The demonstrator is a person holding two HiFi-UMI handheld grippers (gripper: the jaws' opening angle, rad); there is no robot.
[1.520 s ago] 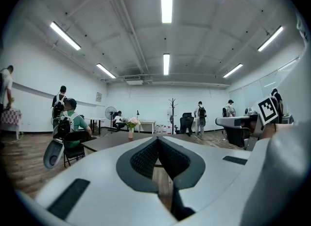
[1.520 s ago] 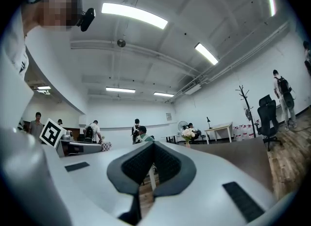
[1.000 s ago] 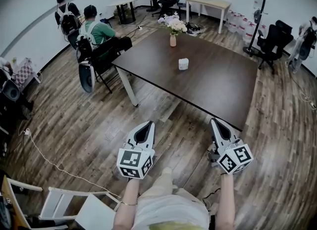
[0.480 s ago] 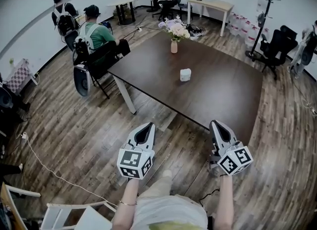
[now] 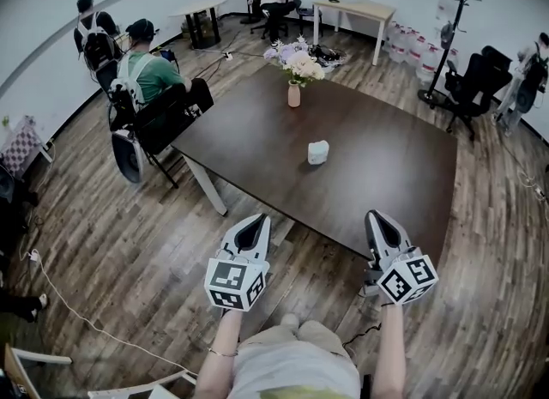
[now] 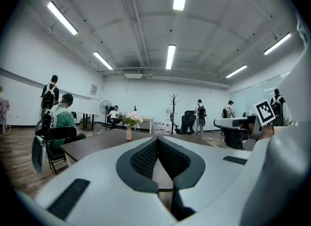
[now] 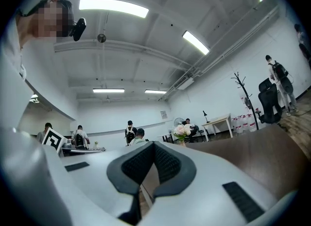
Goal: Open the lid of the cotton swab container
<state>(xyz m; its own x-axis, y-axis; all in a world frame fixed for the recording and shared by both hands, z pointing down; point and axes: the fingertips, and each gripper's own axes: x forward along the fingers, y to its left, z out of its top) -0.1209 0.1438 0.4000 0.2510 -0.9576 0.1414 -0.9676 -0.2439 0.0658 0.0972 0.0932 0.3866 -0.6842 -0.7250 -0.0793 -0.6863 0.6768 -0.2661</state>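
Note:
A small white cotton swab container stands near the middle of the dark brown table, its lid down. My left gripper and right gripper hang over the wooden floor short of the table's near edge, well apart from the container. Both are shut with nothing between their jaws. In the left gripper view and the right gripper view the jaw tips meet; the container does not show there.
A vase of flowers stands at the table's far end. A seated person and a black chair are at the table's left. A coat stand and office chair are far right. A cable runs across the floor.
The view has advanced toward the table, which now lies closer and lower in the head view. Both grippers keep their place in the picture and stay shut.

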